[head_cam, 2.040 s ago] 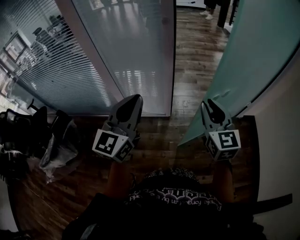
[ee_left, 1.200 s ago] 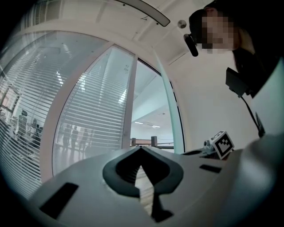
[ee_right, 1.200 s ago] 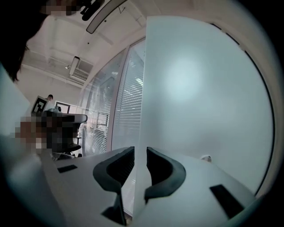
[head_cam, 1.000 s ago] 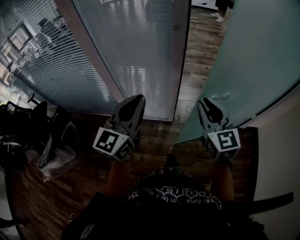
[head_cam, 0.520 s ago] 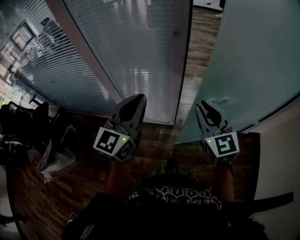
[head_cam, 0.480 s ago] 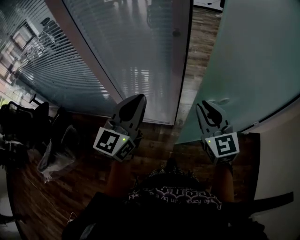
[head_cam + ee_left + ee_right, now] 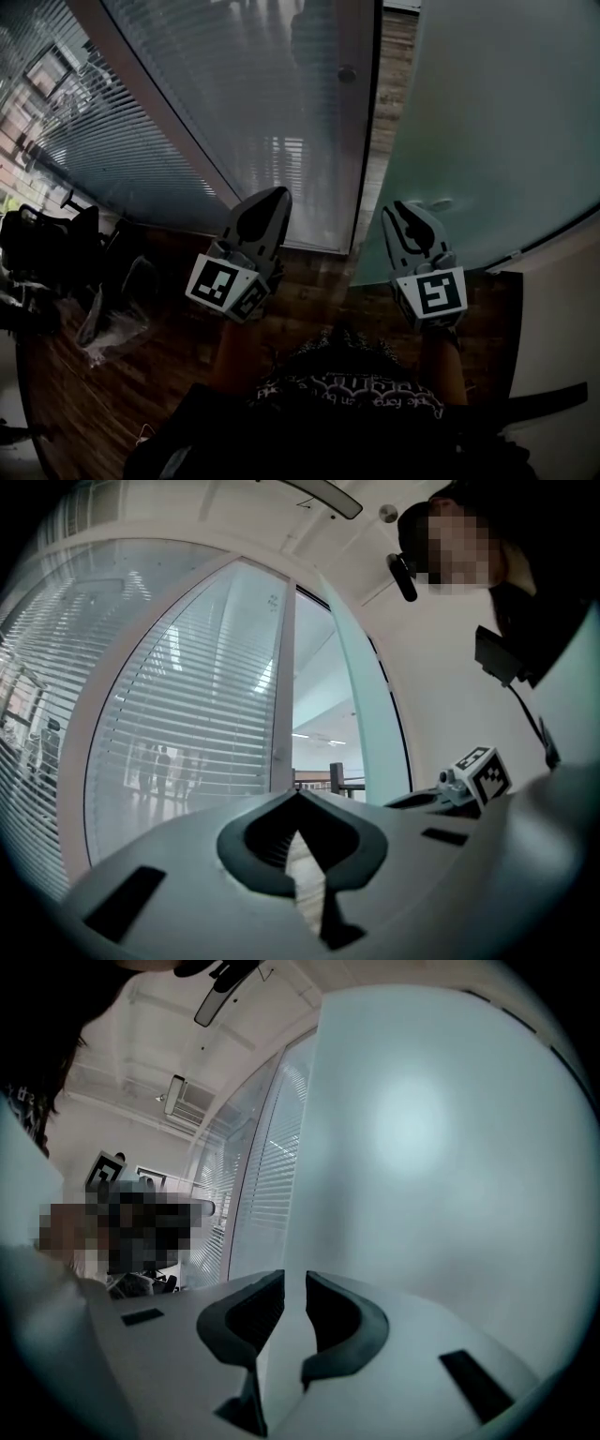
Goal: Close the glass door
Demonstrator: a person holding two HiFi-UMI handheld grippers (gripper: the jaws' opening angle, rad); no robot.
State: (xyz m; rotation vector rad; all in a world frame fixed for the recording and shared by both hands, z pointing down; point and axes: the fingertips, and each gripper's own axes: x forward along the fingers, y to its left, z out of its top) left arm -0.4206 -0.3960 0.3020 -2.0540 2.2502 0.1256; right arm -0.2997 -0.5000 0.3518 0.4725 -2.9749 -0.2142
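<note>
1. The left gripper (image 7: 270,197) is hovering low in front of the fixed glass panel with horizontal blinds (image 7: 253,103), pointing toward the far side.
2. In the left gripper view its fingers (image 7: 253,846) are pressing together at the tips, with nothing sitting between them.
3. The right gripper (image 7: 403,214) is hovering to the right of it, in front of the near lower corner of the tall frosted pale-green glass door (image 7: 487,112).
4. In the right gripper view its fingers (image 7: 342,1321) are standing narrowly apart, and the door's left edge is lining up with the slit between them; whether they are touching the glass cannot be told.
5. The door is filling the right side of the scene and standing ajar, angling away from the panel's grey metal frame (image 7: 361,112).
6. A narrow gap is showing between the two, with the dark wooden plank floor (image 7: 384,103) running through it toward the far side.
7. A small round fitting (image 7: 347,73) is sitting on that frame, far up.
8. Black office chairs (image 7: 42,253) are standing at the near left, beside the blinds.
9. Each gripper is carrying a white cube with black square markers, the left one (image 7: 225,286) and the right one (image 7: 431,292) both facing the head view.
</note>
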